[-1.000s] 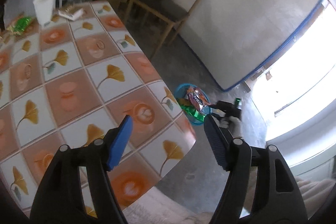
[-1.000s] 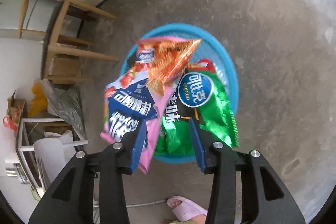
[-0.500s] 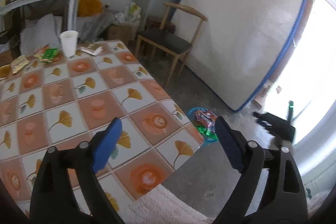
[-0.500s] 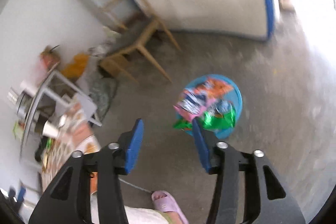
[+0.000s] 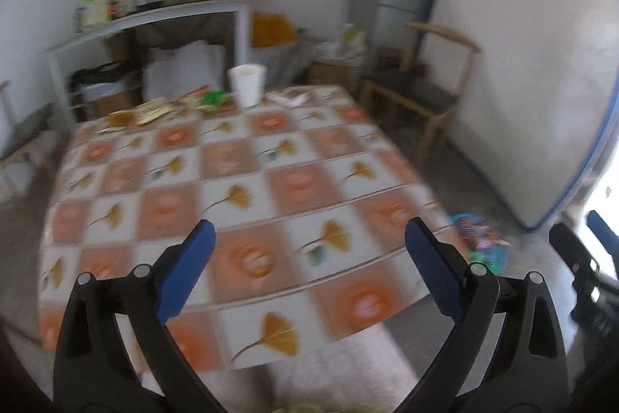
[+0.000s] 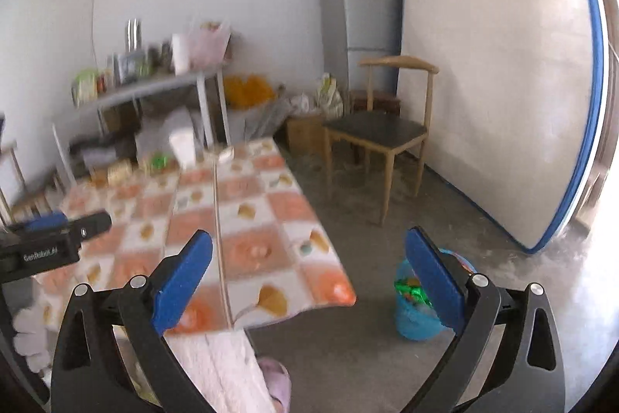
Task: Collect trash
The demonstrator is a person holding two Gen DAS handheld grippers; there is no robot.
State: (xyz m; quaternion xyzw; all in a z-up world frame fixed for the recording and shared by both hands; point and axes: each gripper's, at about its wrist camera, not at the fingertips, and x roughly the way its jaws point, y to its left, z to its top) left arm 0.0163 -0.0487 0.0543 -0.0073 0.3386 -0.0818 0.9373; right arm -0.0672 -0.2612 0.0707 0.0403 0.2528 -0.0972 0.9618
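Both grippers are carried over the tiled table (image 5: 247, 196), and nothing is seen between their blue pads. The left gripper (image 5: 309, 258) is spread wide, its jaws opening. The right gripper (image 6: 309, 266) is likewise released, its jaws opening. Snack wrappers (image 5: 154, 111) are left at the table's far edge, beside a white cup (image 5: 247, 84). A blue bin (image 6: 418, 316) holding wrappers is stood on the floor off the table's near right corner.

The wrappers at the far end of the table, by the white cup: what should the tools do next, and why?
Probably reach the left tool forward toward the wrappers. Its jaws are opening with nothing between them, as are those of the right tool, and the blue bin on the floor already holds packets, while litter lies beside the white cup.
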